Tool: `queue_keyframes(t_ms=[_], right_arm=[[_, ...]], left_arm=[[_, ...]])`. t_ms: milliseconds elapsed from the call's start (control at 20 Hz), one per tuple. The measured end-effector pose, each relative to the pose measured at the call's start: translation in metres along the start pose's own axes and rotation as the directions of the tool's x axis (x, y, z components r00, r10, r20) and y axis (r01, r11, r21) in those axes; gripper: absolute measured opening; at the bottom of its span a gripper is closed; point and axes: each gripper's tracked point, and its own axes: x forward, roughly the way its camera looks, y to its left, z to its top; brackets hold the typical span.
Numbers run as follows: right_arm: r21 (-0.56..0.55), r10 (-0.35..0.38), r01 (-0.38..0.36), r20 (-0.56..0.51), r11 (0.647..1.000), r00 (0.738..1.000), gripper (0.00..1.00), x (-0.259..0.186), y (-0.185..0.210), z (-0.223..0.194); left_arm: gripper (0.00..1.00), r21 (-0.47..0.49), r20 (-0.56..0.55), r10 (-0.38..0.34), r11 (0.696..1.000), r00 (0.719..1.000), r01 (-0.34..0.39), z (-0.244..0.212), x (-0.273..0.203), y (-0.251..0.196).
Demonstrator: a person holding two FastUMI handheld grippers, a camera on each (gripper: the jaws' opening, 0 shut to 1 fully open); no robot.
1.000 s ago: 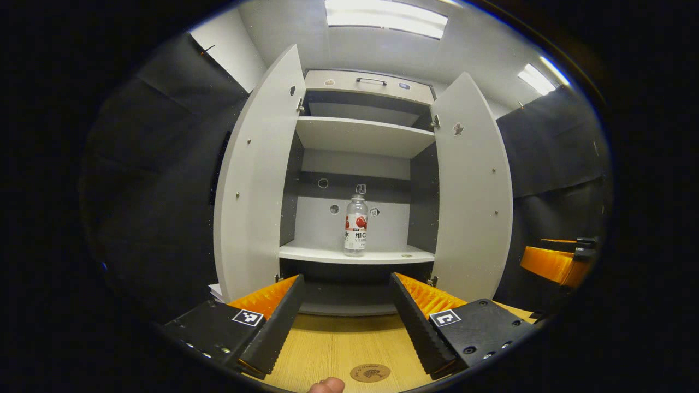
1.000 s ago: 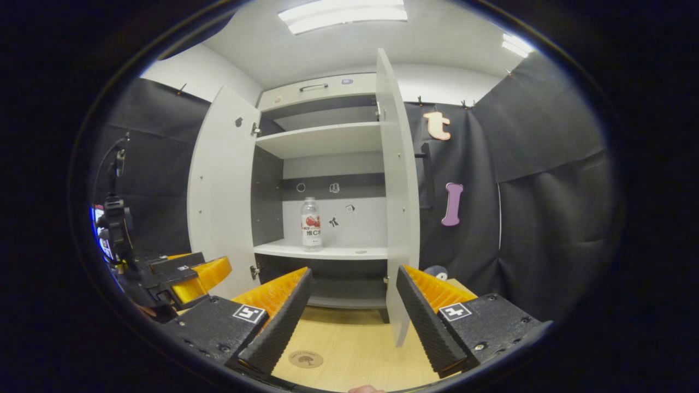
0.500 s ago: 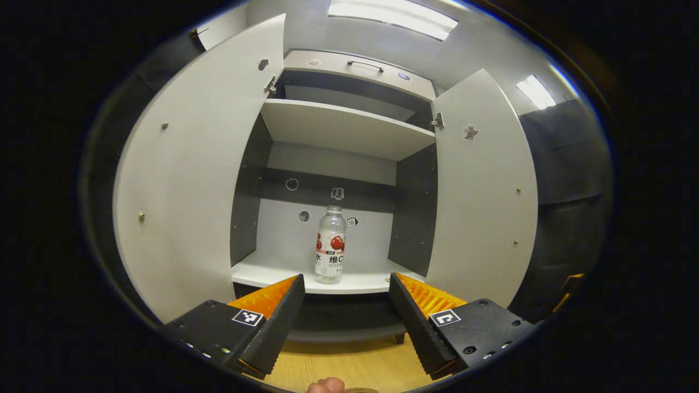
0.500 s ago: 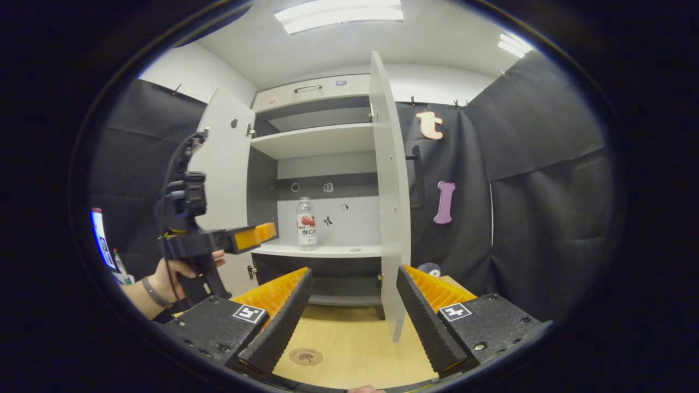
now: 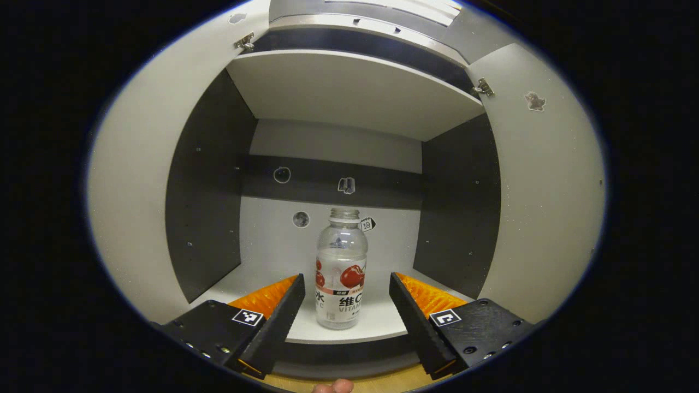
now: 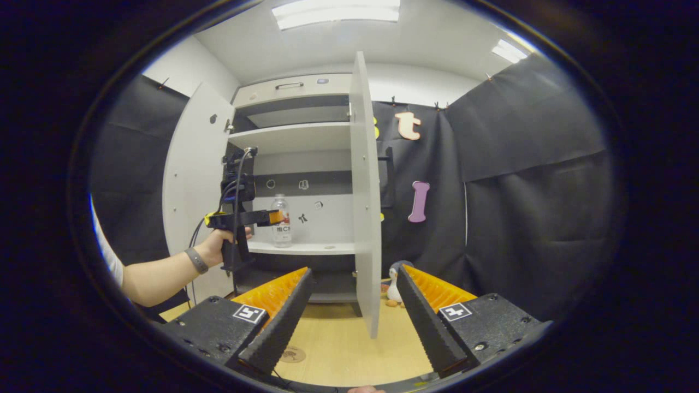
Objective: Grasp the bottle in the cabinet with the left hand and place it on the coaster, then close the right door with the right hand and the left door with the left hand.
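A clear bottle (image 5: 339, 273) with a red-fruit label stands upright on the cabinet's lower shelf (image 5: 246, 286). My left gripper (image 5: 345, 279) is open just in front of it, and the bottle shows in the gap between the fingers without either touching it. In the right gripper view, a hand (image 6: 221, 243) holds the left gripper (image 6: 270, 217) level with the bottle (image 6: 281, 221). My right gripper (image 6: 354, 270) hangs open and empty over the wooden table, facing the right door's edge (image 6: 363, 191). The round coaster (image 6: 293, 353) lies on the table, partly behind a finger. Both doors stand open.
The left door (image 5: 131, 180) and right door (image 5: 546, 191) flank the left gripper closely. An upper shelf (image 5: 349, 93) spans overhead. A small penguin toy (image 6: 394, 278) sits on the table beside the cabinet's right foot. Black cloth walls the booth at right.
My left gripper has moved forward and up from over the table into the cabinet opening, so the bottle is much closer. The right gripper has shifted slightly, and the right door's edge sits further left in its view.
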Motion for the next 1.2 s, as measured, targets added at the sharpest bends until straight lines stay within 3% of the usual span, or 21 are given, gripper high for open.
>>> queue_keyframes(t_ms=[400, 500, 550, 650, 850, 1200], right_arm=[[0.031, -0.075, 0.076, -0.022, 0.997, 0.997, 0.98, 0.011, -0.020, -0.004], [0.034, -0.076, 0.077, -0.024, 0.996, 0.997, 0.98, 0.014, -0.022, -0.005], [0.034, -0.073, 0.073, -0.024, 0.997, 0.997, 0.98, 0.015, -0.023, -0.005], [0.032, -0.058, 0.059, -0.022, 0.998, 0.998, 1.00, 0.018, -0.022, -0.004], [0.027, -0.004, 0.004, -0.009, 1.000, 1.000, 1.00, 0.025, -0.014, 0.000], [-0.003, 0.101, -0.101, 0.030, 0.995, 0.994, 0.98, 0.036, -0.005, 0.013]], left_arm=[[0.95, 0.044, -0.004, 0.082, 0.996, 0.997, -0.082, -0.003, 0.065, 0.019], [0.90, 0.052, 0.006, 0.098, 0.994, 0.995, -0.099, 0.000, 0.071, 0.023], [0.82, 0.057, 0.002, 0.111, 0.992, 0.994, -0.110, -0.001, 0.071, 0.026], [0.78, 0.053, -0.001, 0.112, 0.992, 0.994, -0.112, 0.001, 0.064, 0.031], [0.78, 0.082, 0.048, 0.092, 0.992, 0.995, -0.095, 0.026, 0.032, 0.028], [0.78, 0.084, 0.063, -0.003, 0.997, 0.998, -0.002, 0.042, -0.067, 0.004]])
